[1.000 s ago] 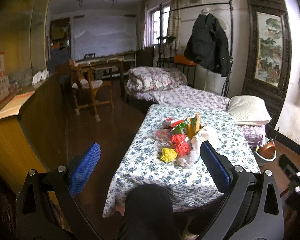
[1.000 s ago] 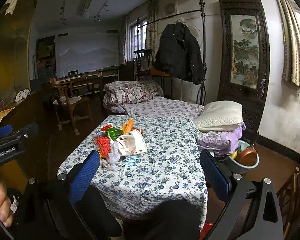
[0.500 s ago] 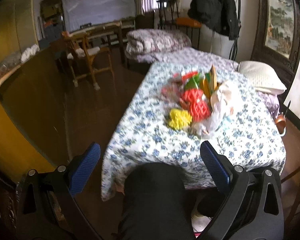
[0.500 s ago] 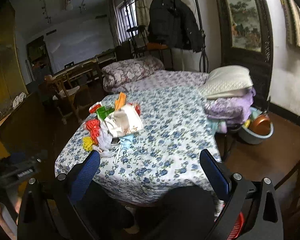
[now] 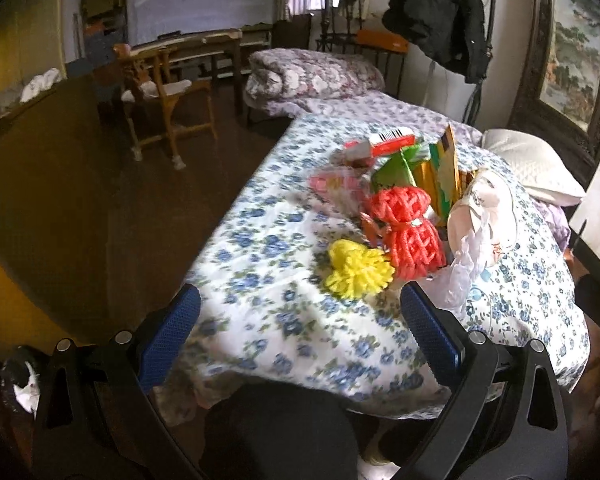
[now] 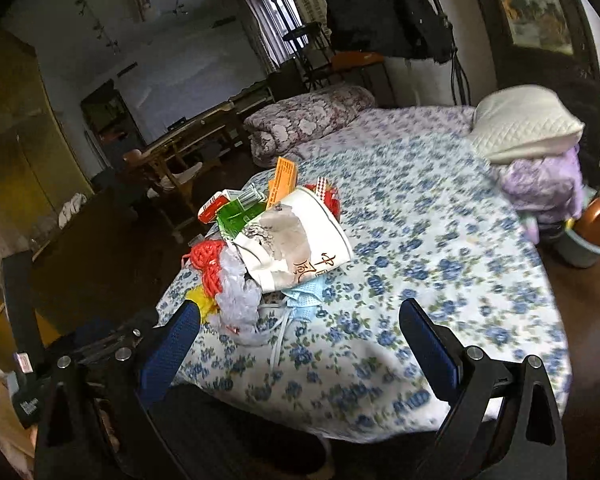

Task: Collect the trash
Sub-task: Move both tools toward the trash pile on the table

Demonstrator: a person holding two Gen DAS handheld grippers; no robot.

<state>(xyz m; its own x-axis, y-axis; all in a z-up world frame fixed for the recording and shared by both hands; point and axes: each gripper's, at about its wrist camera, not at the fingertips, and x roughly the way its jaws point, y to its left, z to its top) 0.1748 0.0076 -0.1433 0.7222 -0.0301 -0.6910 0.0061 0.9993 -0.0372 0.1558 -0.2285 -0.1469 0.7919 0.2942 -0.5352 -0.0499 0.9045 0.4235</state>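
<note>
Dark wood floor fills the left of the room, where a wooden chair (image 5: 162,92) stands by a long desk (image 5: 196,42). Right of it, a table under a blue-flowered cloth (image 5: 268,280) carries the trash in one heap near its left edge: one yellow foam net (image 5: 358,270), two red foam nets (image 5: 408,224) touching it, green and orange cartons (image 5: 428,168) standing behind, a crushed white paper cup (image 6: 300,240), clear plastic film (image 6: 238,300) and a blue face mask (image 6: 306,298) at its base. Beyond lie a rolled quilt (image 5: 312,74) and one white pillow (image 6: 526,122). A dark coat (image 5: 440,12) hangs above.

The left gripper (image 5: 300,330) and right gripper (image 6: 298,334) both hover short of the heap, jaws spread wide and empty. Nothing stands between them and the trash.
</note>
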